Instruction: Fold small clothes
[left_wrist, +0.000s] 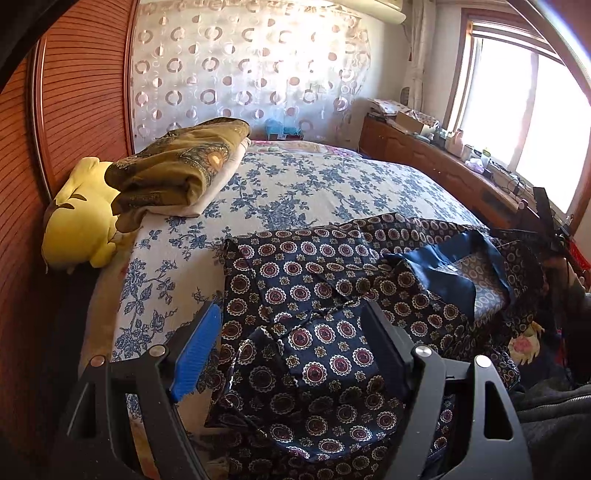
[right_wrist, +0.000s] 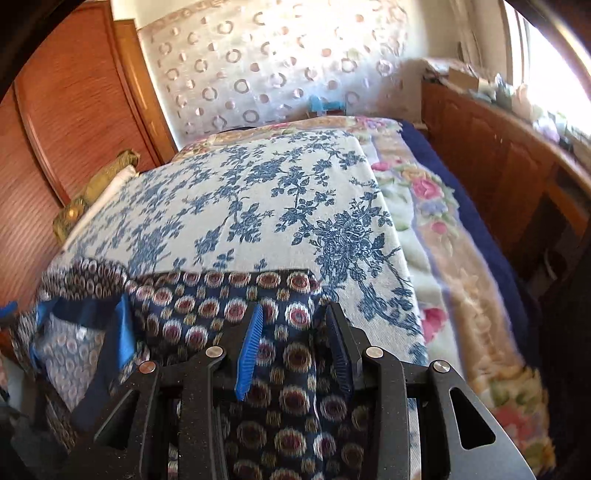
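A dark navy garment (left_wrist: 325, 295) printed with round medallions lies crumpled at the near edge of the bed; it also shows in the right wrist view (right_wrist: 221, 295). Its plain blue lining (left_wrist: 443, 273) is turned up at the right side. My left gripper (left_wrist: 291, 317) is open, its fingers straddling a fold of the garment. My right gripper (right_wrist: 293, 317) is open, hovering over the garment's right part, with cloth between and below the fingers. The right gripper shows at the far right in the left wrist view (left_wrist: 554, 236).
The bed has a white sheet with blue flowers (left_wrist: 295, 184), over a floral blanket (right_wrist: 443, 236). Folded olive bedding (left_wrist: 177, 166) and a yellow plush toy (left_wrist: 81, 218) lie at the left. A wooden wardrobe (left_wrist: 74, 92) stands left. A cluttered wooden cabinet (left_wrist: 443, 162) runs under the window.
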